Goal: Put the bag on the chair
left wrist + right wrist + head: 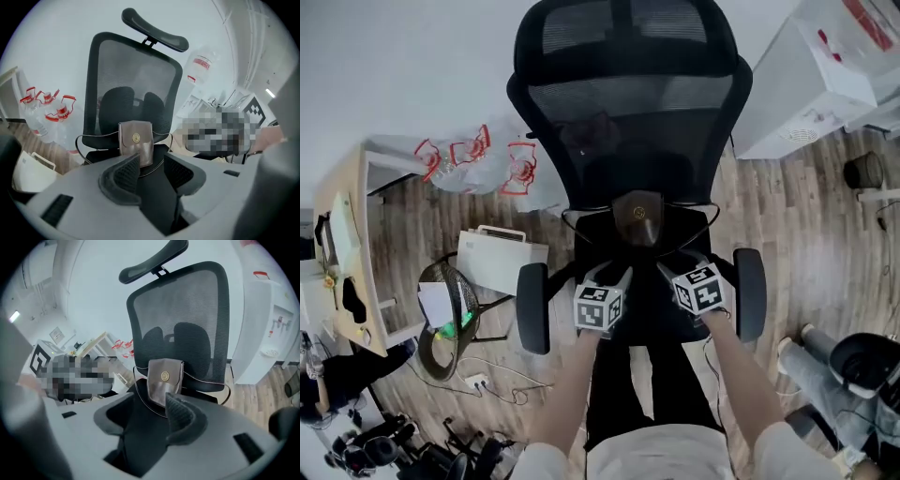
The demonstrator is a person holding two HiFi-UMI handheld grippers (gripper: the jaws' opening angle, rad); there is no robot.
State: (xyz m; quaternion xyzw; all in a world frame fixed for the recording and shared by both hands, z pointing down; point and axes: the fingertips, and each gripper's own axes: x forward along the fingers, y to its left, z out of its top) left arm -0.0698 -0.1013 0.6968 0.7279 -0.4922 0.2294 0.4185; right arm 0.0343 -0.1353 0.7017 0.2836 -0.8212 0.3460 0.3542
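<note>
1. Bag [638, 217]: small, on the chair [628, 112] seat, upright against the foot of the backrest. In the left gripper view we lose its lower edge behind one jaw tip. In the right gripper view a lower corner is covered the same way
2. Strap [96, 135]: thin cord looping out from both sides of the bag over the seat. Its near run is hidden from us behind the grippers
3. Seat: largely covered in the head view by both grippers and the person's forearms. We cannot make out its front edge
4. Left gripper [617, 275]: jaws spread apart, nothing between them, tips just short of the bag
5. Right gripper [667, 272]: jaws likewise apart and empty, beside the left one
6. Materials: bag brown and smooth, leather-like, with a flap and a round gold clasp. The chair is black, with a mesh backrest, a curved headrest and padded armrests [532, 307]. Jaw pads are dark and finely textured
7. Room: wood-plank floor [806, 225] and a pale wall. We note clear bottles [478, 159] with red handles, a white box [499, 255], a wire basket [450, 314] and a white appliance [825, 75] at the upper right
</note>
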